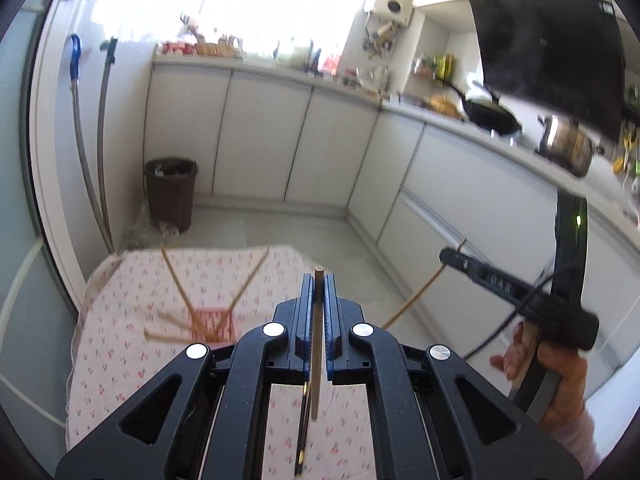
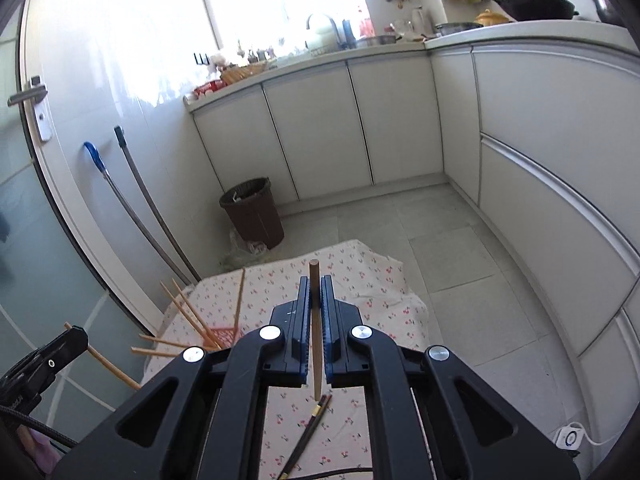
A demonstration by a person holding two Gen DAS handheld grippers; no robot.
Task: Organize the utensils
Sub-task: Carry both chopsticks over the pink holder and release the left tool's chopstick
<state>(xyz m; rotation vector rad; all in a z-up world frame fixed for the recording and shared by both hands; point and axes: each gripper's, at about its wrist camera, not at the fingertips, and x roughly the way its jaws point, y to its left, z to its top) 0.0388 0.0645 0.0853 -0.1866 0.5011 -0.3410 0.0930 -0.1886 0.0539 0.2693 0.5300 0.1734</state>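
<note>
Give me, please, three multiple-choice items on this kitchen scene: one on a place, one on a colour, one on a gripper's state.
1. Where does the brown bin stand?
A. on the counter
B. on the floor by the cabinets
C. on the cloth

2. What colour is the holder with chopsticks in it?
A. red
B. green
C. white

3. How is the right gripper?
A. wide open
B. shut on a wooden chopstick
C. shut on nothing

Answers: 1 B, it sits on tiles beside the cabinet doors; 2 A, its mesh shows red; 3 B, the stick is clamped between the pads.
</note>
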